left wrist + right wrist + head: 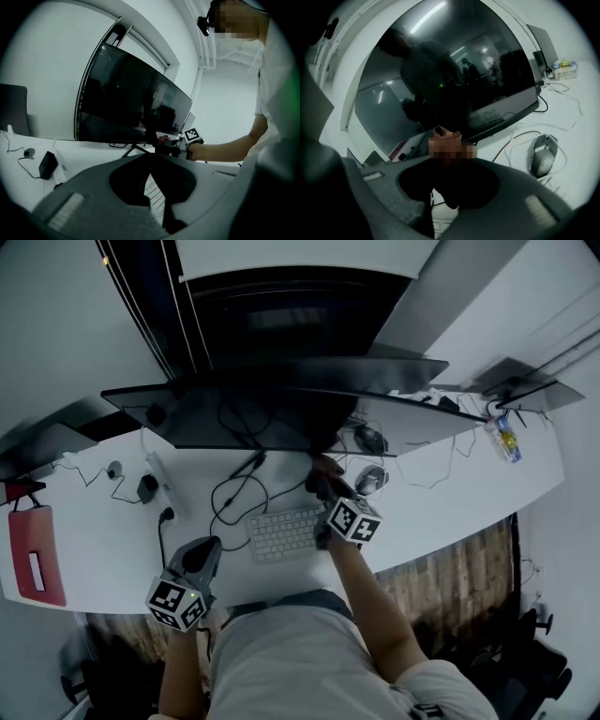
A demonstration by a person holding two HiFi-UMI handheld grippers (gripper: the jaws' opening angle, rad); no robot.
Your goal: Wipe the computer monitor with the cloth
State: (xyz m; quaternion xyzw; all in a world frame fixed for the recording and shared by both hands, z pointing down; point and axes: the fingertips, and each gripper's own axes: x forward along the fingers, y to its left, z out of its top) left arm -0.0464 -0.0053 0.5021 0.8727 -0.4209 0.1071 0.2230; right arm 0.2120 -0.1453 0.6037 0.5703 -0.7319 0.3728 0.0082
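A wide curved dark monitor (pixel 281 413) stands at the back of the white desk (pixel 103 540); its screen is off and shows reflections (pixel 454 79). My right gripper (pixel 325 482) is shut on a reddish-brown cloth (pixel 322 465), held up at the monitor's lower edge near the middle. In the right gripper view the cloth (pixel 446 135) sticks out past the jaws (pixel 447 157), just in front of the screen. My left gripper (pixel 201 554) hovers low over the desk's front edge, left of the keyboard, its jaws together (pixel 151 161) and holding nothing. From there the monitor (pixel 131 108) lies ahead.
A white keyboard (pixel 286 532) lies below the right gripper. A grey mouse (pixel 371 479) (pixel 543 154) sits to its right. Cables, a power strip (pixel 159 474) and an adapter (pixel 147 487) clutter the desk's left. A red case (pixel 36 554) lies far left, a bottle (pixel 504 439) far right.
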